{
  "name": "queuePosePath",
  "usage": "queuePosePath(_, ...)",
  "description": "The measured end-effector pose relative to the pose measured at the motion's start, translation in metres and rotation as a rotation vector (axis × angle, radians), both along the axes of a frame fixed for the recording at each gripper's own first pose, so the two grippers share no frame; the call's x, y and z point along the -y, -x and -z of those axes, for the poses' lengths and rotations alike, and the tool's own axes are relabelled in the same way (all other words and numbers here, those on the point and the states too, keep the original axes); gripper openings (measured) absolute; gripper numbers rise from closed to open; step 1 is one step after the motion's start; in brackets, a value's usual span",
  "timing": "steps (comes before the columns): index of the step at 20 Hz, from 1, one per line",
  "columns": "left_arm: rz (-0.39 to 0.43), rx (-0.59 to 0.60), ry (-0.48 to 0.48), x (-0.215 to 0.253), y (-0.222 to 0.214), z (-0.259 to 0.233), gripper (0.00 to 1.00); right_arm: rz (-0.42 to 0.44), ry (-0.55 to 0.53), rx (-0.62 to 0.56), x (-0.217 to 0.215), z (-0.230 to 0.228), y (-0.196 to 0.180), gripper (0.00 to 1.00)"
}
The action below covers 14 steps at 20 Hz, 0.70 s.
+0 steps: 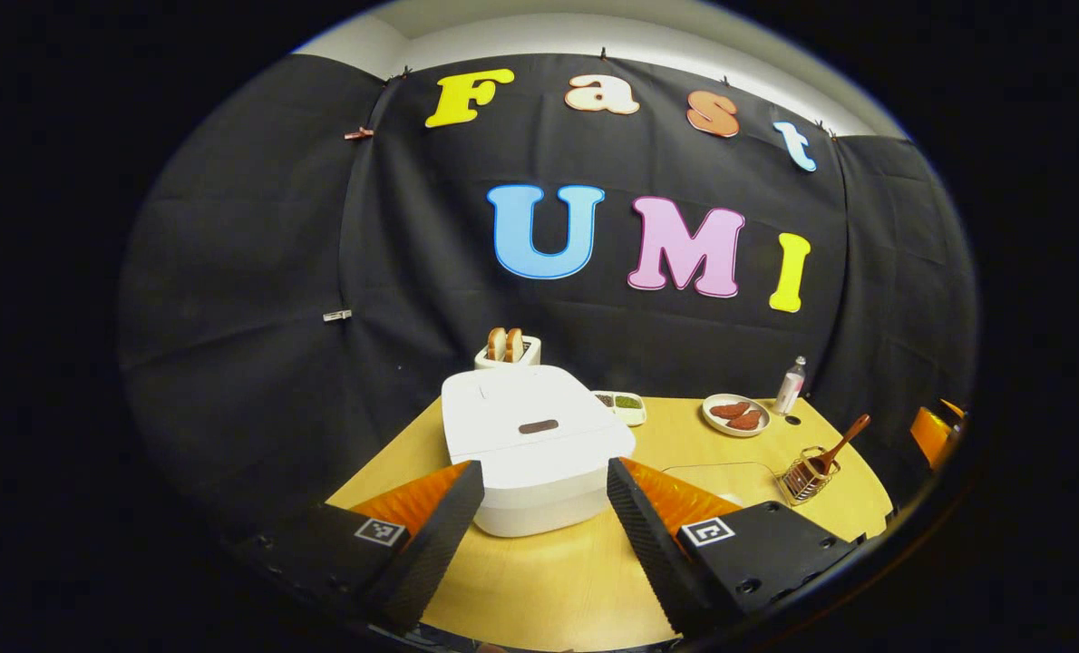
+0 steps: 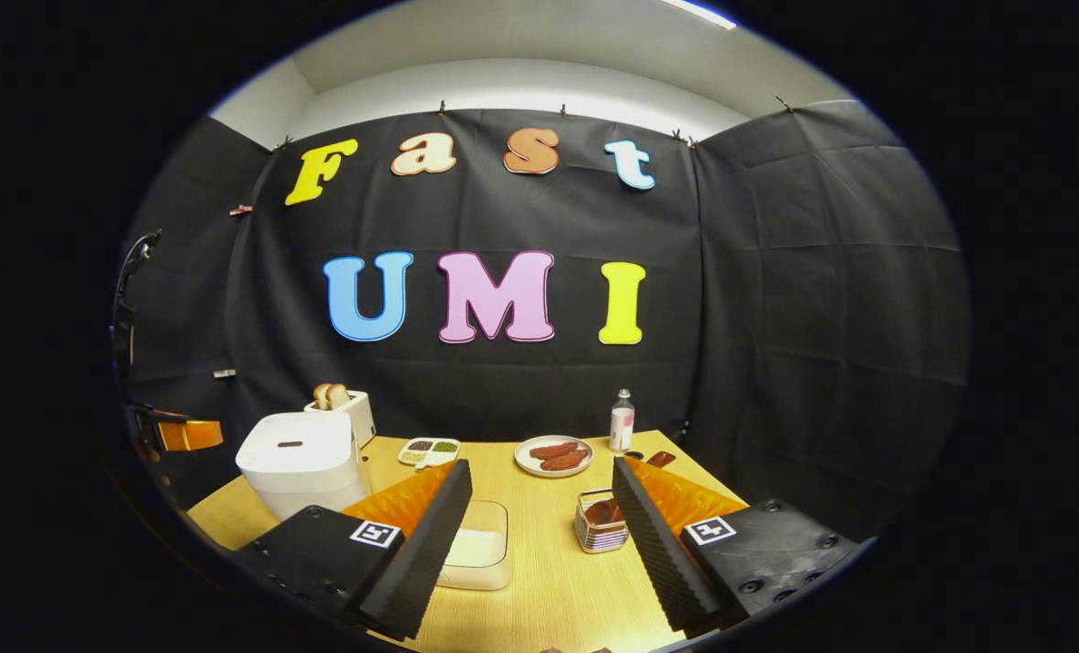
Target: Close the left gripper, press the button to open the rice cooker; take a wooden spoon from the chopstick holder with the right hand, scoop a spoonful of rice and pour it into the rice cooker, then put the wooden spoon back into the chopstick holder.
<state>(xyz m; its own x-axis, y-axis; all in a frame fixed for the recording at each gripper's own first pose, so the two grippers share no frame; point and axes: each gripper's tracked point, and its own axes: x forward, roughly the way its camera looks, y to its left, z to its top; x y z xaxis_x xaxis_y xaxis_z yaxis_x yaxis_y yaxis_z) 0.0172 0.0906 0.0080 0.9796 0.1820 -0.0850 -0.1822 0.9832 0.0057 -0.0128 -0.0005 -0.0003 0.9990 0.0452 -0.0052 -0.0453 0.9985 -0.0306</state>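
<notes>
While both hold nothing | left gripper (image 1: pixel 544 499) wide open | right gripper (image 2: pixel 539 508) wide open

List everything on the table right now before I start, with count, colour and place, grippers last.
rice cooker: one, white, lid shut, table's left part
toaster: one, white, two bread slices, behind the cooker
divided dish: one, pale, beside the cooker
plate: one, white, brown pieces, back centre
bottle: one, pale, back right
rice container: one, clear, front centre
chopstick holder: one, wire, right
wooden spoon: one, brown, in the holder
left gripper: jaws open
right gripper: jaws open
</notes>
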Motion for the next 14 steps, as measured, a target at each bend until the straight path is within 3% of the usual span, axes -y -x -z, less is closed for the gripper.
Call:
queuePosePath(4, 0.019, -0.023, 0.025, -0.014, -0.026, -0.008, 0.91, 0.013, 0.008, -0.010, 0.007, 0.003, 0.002, 0.98)
queuePosePath(6, 0.031, -0.021, 0.032, -0.020, -0.041, -0.016, 0.81, 0.028, 0.015, -0.019, 0.014, 0.006, 0.005, 0.98)
queuePosePath(12, 0.109, -0.032, 0.031, -0.022, -0.087, -0.026, 0.36, 0.081, 0.028, -0.047, 0.034, 0.011, 0.010, 0.98)
queuePosePath(14, 0.140, -0.048, 0.029, -0.020, -0.104, -0.023, 0.29, 0.100, 0.037, -0.064, 0.039, 0.015, 0.009, 0.98)
